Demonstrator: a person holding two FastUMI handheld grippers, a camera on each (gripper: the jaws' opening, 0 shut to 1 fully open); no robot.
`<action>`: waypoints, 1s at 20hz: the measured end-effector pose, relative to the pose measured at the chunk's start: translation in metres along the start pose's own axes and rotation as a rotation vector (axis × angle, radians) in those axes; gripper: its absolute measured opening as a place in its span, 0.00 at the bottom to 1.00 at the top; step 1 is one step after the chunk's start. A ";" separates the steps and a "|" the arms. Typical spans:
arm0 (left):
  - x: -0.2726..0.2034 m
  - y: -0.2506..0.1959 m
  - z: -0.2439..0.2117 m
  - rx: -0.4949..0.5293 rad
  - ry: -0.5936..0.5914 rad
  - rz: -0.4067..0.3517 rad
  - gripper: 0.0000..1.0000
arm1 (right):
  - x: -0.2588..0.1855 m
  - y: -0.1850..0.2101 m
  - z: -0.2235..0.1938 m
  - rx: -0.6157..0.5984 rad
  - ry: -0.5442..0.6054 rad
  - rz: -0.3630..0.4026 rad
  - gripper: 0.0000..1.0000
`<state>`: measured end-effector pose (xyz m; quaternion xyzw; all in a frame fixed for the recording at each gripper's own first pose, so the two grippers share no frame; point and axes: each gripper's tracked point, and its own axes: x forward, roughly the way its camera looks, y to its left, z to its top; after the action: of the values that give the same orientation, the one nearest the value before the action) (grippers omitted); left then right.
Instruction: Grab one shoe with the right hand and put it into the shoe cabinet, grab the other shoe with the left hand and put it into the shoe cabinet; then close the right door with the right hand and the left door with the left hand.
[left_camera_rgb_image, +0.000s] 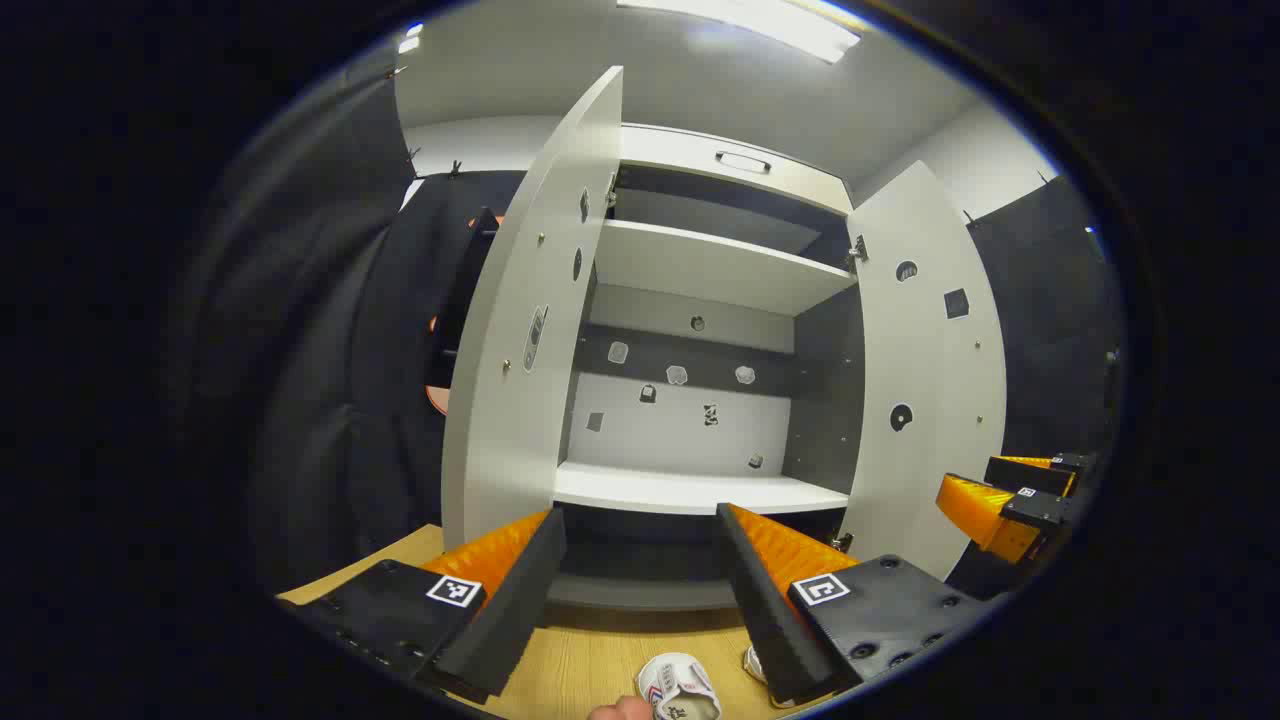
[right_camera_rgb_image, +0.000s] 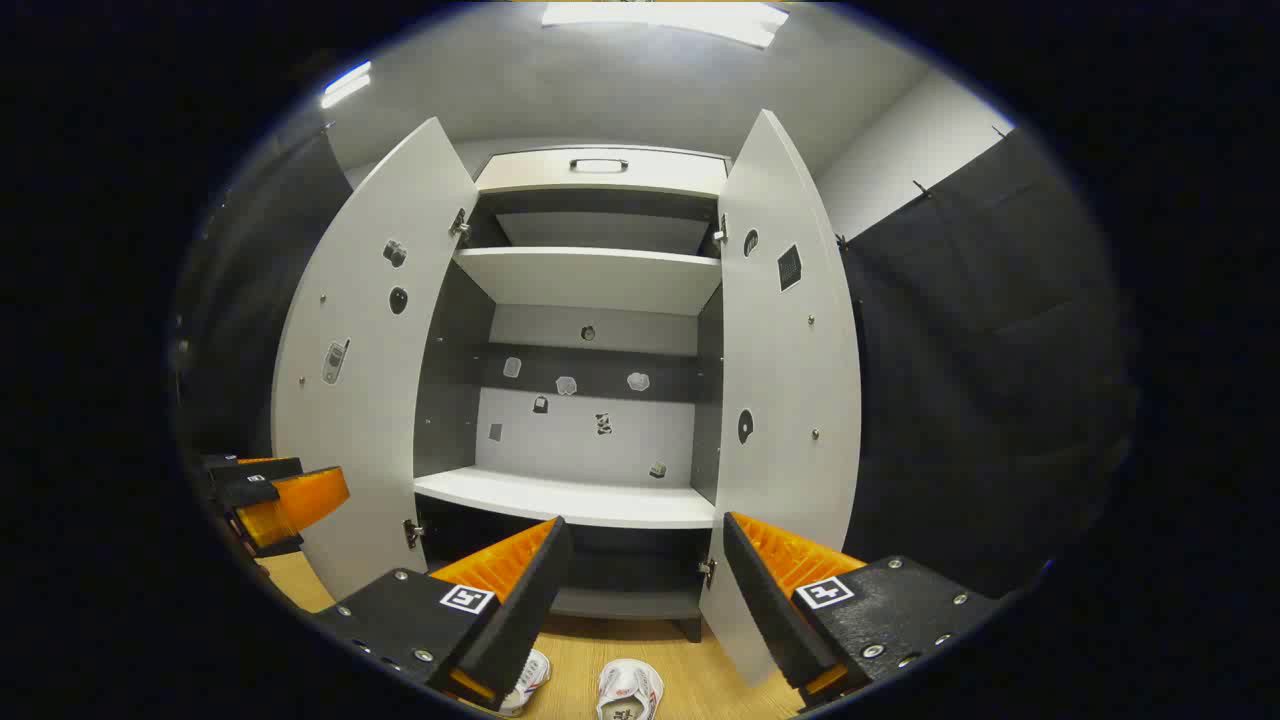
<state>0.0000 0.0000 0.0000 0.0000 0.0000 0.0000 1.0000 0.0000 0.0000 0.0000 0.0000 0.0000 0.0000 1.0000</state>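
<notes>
A white shoe cabinet (left_camera_rgb_image: 700, 270) (right_camera_rgb_image: 600, 280) stands ahead with both doors swung wide. Its left door (left_camera_rgb_image: 530, 330) (right_camera_rgb_image: 360, 370) and right door (left_camera_rgb_image: 925, 370) (right_camera_rgb_image: 785, 400) face outward. Two white shoes lie on the wooden floor before it: one shoe (left_camera_rgb_image: 680, 688) (right_camera_rgb_image: 628, 690) in the middle, the other shoe (left_camera_rgb_image: 757, 662) (right_camera_rgb_image: 527, 680) partly hidden behind a finger. My left gripper (left_camera_rgb_image: 640, 565) (right_camera_rgb_image: 275, 500) is open above the shoes, holding nothing. My right gripper (right_camera_rgb_image: 645, 580) (left_camera_rgb_image: 1010, 500) is open too, with nothing between its fingers.
The cabinet has a white lower shelf (left_camera_rgb_image: 690, 490) (right_camera_rgb_image: 570, 497), an upper shelf (right_camera_rgb_image: 590, 275) and a top drawer with a handle (right_camera_rgb_image: 598, 165). Black cloth walls hang on both sides. The floor (left_camera_rgb_image: 590, 660) is light wood. A fingertip shows at the bottom edge (left_camera_rgb_image: 618, 710).
</notes>
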 end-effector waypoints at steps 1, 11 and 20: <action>-0.001 0.001 0.000 0.002 -0.002 0.000 0.97 | 0.000 0.001 0.000 -0.003 0.000 0.000 0.94; 0.009 0.005 -0.005 -0.027 0.003 0.000 0.99 | 0.009 0.012 -0.001 -0.021 0.008 0.016 0.94; 0.018 -0.004 -0.035 -0.034 0.063 -0.029 0.97 | 0.016 -0.001 -0.032 -0.016 0.055 0.007 0.94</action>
<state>0.0182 -0.0039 -0.0345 -0.0171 0.0315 -0.0147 0.9993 0.0159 -0.0010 -0.0324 -0.0082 0.0275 0.0036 0.9996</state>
